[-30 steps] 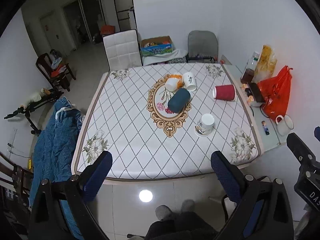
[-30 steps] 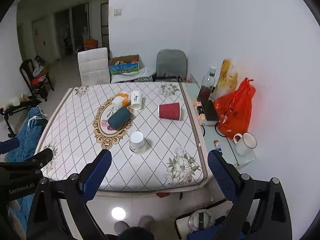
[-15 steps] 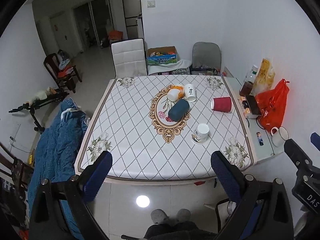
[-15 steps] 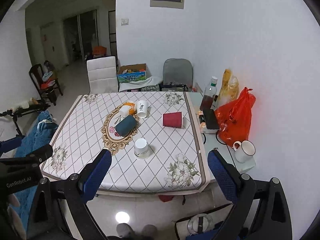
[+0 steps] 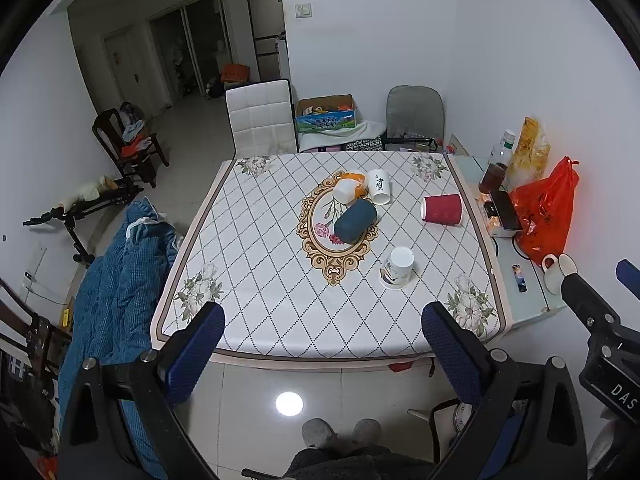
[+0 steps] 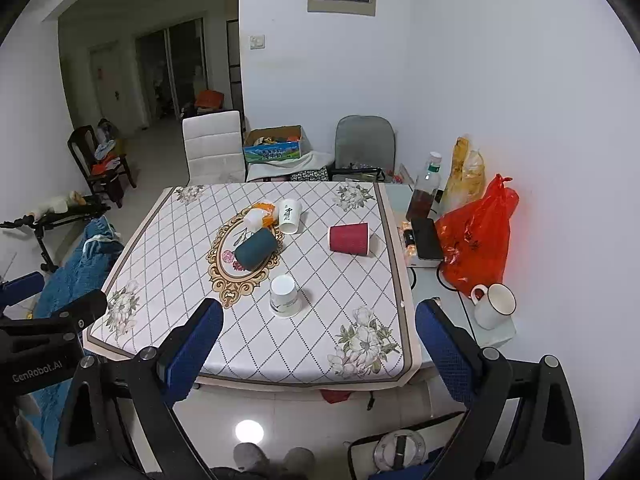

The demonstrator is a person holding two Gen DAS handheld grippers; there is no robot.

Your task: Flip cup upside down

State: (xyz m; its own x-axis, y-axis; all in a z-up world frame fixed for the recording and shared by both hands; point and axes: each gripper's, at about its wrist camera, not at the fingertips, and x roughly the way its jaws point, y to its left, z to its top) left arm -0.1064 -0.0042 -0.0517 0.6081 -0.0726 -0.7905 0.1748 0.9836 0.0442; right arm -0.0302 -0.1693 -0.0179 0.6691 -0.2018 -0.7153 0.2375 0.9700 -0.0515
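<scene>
A small white paper cup with a printed pattern stands upside down on the diamond-patterned tablecloth.

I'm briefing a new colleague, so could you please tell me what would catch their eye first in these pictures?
The bright red plastic bag on the side counter by the wall stands out first. Next comes the red paper cup lying on its side on the patterned table, right of the dark teal cup lying on the gold medallion.
</scene>
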